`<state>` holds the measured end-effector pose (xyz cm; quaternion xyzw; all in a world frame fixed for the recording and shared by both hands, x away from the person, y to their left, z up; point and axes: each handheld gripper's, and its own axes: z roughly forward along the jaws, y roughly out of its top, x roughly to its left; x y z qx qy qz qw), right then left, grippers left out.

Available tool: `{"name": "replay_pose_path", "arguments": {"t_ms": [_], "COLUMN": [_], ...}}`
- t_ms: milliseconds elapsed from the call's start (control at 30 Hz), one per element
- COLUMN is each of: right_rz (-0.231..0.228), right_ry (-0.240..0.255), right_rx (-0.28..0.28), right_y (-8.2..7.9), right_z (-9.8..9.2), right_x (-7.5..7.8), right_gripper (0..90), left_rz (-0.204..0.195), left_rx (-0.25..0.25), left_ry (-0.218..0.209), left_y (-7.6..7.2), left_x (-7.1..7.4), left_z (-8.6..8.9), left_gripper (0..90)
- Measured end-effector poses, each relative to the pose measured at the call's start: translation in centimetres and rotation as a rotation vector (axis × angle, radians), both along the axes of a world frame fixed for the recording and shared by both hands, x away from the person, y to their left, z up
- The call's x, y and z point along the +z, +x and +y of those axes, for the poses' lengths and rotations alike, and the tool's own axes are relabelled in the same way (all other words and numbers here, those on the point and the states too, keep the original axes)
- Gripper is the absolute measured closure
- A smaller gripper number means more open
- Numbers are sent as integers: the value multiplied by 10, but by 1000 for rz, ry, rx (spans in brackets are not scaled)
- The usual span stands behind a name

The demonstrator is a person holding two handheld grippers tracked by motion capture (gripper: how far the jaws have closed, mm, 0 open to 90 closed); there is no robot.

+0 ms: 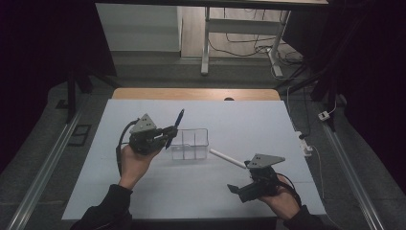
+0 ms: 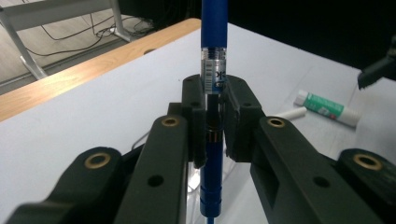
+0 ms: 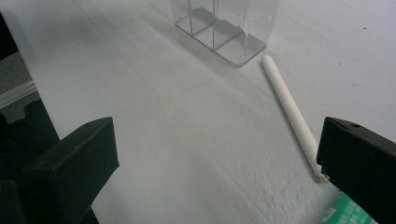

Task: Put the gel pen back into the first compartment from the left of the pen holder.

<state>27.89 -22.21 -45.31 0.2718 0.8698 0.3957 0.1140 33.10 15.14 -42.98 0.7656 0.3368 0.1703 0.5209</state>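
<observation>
Our left gripper (image 1: 168,134) pinches a blue pen (image 2: 213,88) at mid-barrel, holding it tilted over the left end of the clear box (image 1: 190,143) with its dividers. We judge the pen is about to go into a compartment but is not in yet; the box looks empty, though its clear walls make that hard to be sure of. Our right gripper (image 1: 239,188) is spread wide and holds nothing, low over the white table (image 1: 239,120). Just beside it lies a white stick (image 3: 289,107), one end near the box, and a green-labelled tube (image 2: 327,107) close by. Both remain to be picked up.
</observation>
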Motion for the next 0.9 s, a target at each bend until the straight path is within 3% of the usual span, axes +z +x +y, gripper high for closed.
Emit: {"name": "replay_pose_path", "arguments": {"t_ms": [467, 900], "right_rz": [-1, 3], "right_ry": [-12, -27], "right_rx": [-30, -51], "right_y": [-4, -3], "right_z": [-10, -14], "right_x": [-2, -5], "right_gripper": [0, 0], "left_rz": [23, 37], "left_rx": [38, 61], "left_ry": [-77, -27], "left_y": [20, 29], "left_x": [-8, -24], "left_z": [-3, -10], "left_gripper": [788, 787]}}
